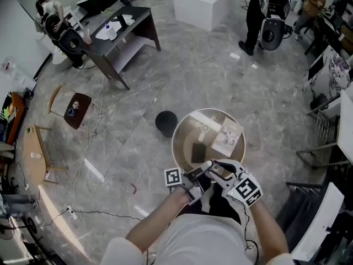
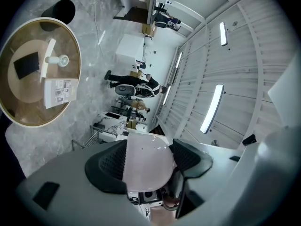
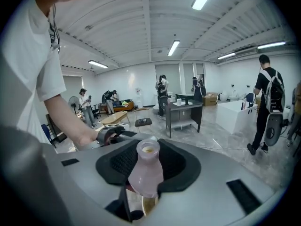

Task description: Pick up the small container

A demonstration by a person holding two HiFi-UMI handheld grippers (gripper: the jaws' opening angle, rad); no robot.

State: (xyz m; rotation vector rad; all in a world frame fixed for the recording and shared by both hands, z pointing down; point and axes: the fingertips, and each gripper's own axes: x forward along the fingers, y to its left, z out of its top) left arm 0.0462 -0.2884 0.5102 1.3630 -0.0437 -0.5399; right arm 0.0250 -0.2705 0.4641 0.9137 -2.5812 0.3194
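You've got both claws tucked in close together, tips nearly meeting, just off the near edge of the round glass worktop (image 1: 177, 127).

Right claw (image 3: 148, 167) is clamped on the container (image 3: 146, 169), a small pale pink bottle. It stands upright between the pads with its open neck poking up above them. The pads press on the body from both sides at a medium opening.

Left claw (image 2: 148, 163) is spread wider. A smooth, pale pink rounded surface fills its gap and touches both pads. It's the same colour as the bottle, and in the head view the two claws come together at one spot. So it looks like the same container held by its fatter part, though the head view is too small to show the bottle itself.

That puts the container up in the air between your two claws, off the worktop and right in front of you.

Ahead of the claws, on the worktop:
- a dark flat card (image 1: 198, 152), nearest the claws
- a white printed box (image 1: 228, 137), just beyond the card and to the right
- a little white thing with a round end (image 2: 57, 59), beside those two in the left gripper view

Past the far left edge of the worktop there's a black round thing (image 1: 166, 122) on the floor (image 1: 138, 81). People (image 1: 255, 15) are well off across the room.
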